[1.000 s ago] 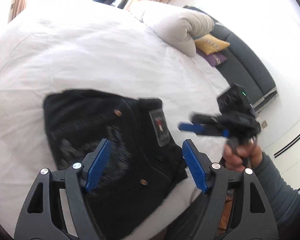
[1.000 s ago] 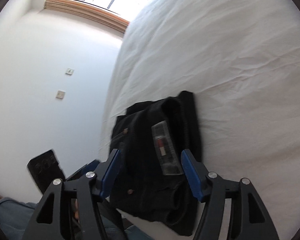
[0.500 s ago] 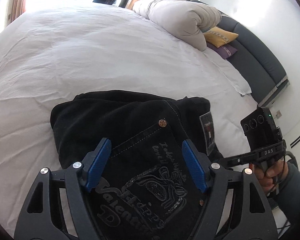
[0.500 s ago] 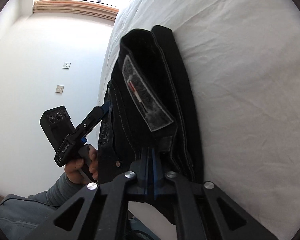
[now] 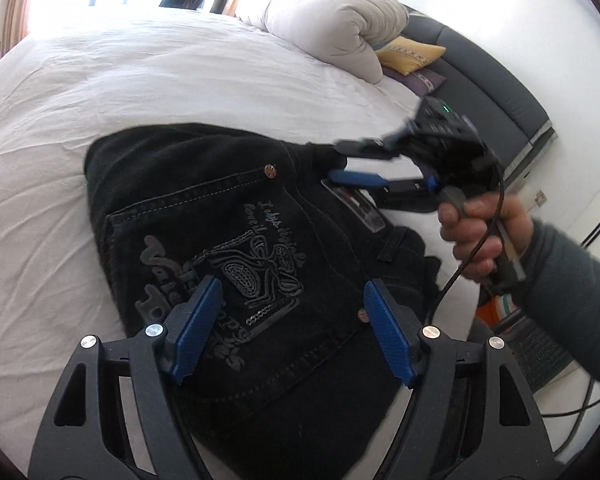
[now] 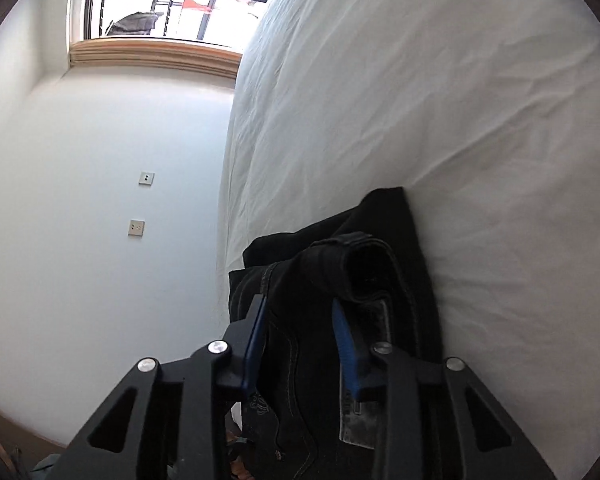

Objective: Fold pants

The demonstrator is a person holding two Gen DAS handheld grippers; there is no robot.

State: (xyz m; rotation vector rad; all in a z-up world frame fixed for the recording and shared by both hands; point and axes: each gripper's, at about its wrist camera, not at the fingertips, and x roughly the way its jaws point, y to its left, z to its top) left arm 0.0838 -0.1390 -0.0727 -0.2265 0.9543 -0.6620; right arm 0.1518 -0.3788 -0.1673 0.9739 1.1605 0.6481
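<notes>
Black folded pants [image 5: 220,216] with an embroidered back pocket lie on the white bed sheet [image 5: 140,72], near its edge. My left gripper [image 5: 292,316] hovers low over the pocket, open, nothing pinched. A hand [image 5: 480,232] holds my right gripper [image 5: 360,162] at the waistband corner. In the right wrist view the right gripper [image 6: 300,340] has its jaws opening. The black pants [image 6: 312,380] show in the gap, and the blue pads [image 6: 346,350] do not press on them. The folded waistband [image 6: 348,268] rises just beyond the fingertips.
A rolled grey duvet [image 5: 332,32], a yellow cushion [image 5: 410,54] and a dark padded headboard [image 5: 500,80] are at the far right. The mattress edge [image 6: 226,216] drops beside a white wall with sockets [image 6: 136,227] under a window [image 6: 172,0]. Cables [image 5: 580,404] lie on the floor.
Both grippers have sunk closer to the pants. The right gripper's jaws went from wide to nearly shut at the waistband and now stand apart again. The left gripper stayed open.
</notes>
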